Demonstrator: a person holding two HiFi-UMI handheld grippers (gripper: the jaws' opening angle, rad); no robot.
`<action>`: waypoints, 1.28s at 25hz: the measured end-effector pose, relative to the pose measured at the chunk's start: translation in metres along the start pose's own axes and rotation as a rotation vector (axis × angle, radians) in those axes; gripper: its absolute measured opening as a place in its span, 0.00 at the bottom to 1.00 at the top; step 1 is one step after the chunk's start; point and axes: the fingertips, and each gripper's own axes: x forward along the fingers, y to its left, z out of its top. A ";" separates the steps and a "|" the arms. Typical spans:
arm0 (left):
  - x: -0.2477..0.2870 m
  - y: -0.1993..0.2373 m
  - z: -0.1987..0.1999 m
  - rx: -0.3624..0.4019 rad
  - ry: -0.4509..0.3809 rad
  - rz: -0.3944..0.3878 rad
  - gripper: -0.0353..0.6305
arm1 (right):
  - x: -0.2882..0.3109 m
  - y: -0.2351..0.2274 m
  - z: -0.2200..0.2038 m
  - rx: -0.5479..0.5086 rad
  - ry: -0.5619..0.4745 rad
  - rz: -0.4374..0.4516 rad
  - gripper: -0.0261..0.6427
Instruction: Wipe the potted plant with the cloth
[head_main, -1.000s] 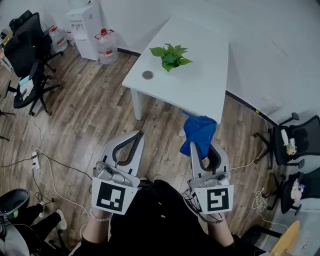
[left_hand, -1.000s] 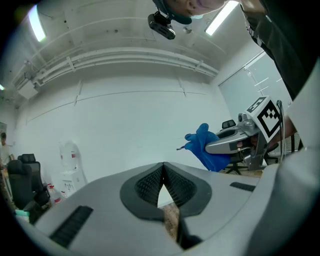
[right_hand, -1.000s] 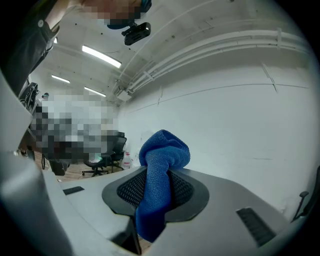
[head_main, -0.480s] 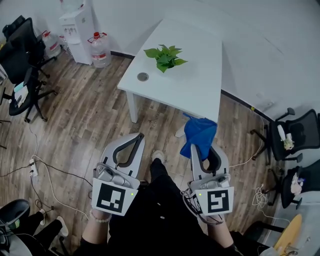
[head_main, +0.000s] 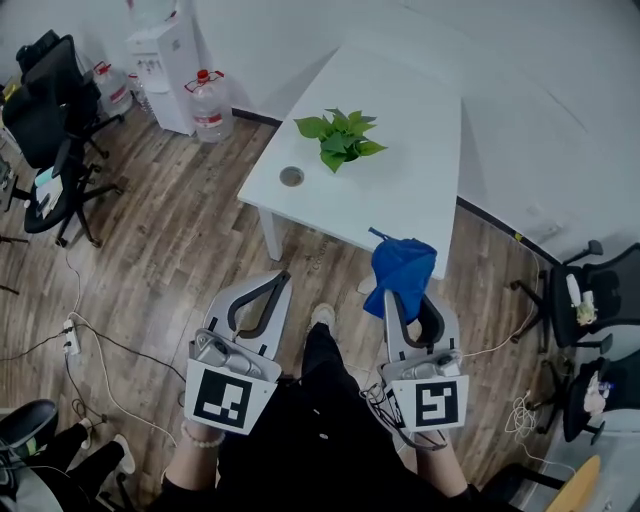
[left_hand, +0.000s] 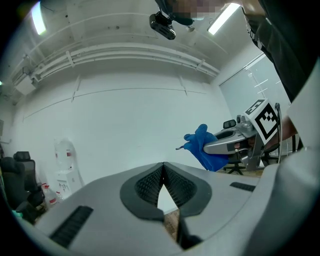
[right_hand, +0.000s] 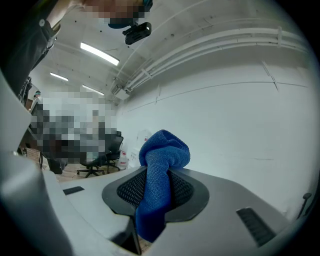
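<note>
Since the plant (head_main: 340, 135) sits on the white counter (head_main: 410, 205), toward its left side and well apart from both tongs, the gap to close runs near-to-far. From the right tongs (head_main: 398, 293) the plant lies far and a bit left. From the left tongs (head_main: 278, 278) it lies far and a bit right, i.e. roughly btwn the two lines of reach. Right tongs are clamped on the blue cloth (head_main: 402, 268), which is bunched up, w/ one wad standing past the tips and the rest hanging below the jaws. Its long axis runs approx along the tongs, near-to-far in the head view, and its far end looks level w/ the counter's near edge. Left tongs are closed w/ nothing btwn the pads. Both tongs are over the wood floor (head_main: 180, 230), short of the counter. Judging by that, the cloth's far end is the closest thing to the plant, so the right side has the shorter way, though the two tips are about equally far off. Re the plant itself: a low leafy clump, leaves fanning out to all sides and up, no clear long axis, maybe slightly wider left-right. The pot is hidden under the leaves, and neither gripper view shows the plant. A small round disc (head_main: 292, 176) lies just left-near of it on the counter.
</note>
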 end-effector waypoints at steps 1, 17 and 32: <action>0.009 0.005 0.001 0.004 0.000 0.004 0.07 | 0.009 -0.006 -0.001 0.004 0.002 0.006 0.22; 0.165 0.063 -0.004 -0.015 0.056 0.062 0.07 | 0.155 -0.115 -0.025 0.039 0.026 0.088 0.22; 0.243 0.087 -0.008 -0.034 0.099 0.122 0.07 | 0.217 -0.179 -0.042 0.052 0.033 0.131 0.22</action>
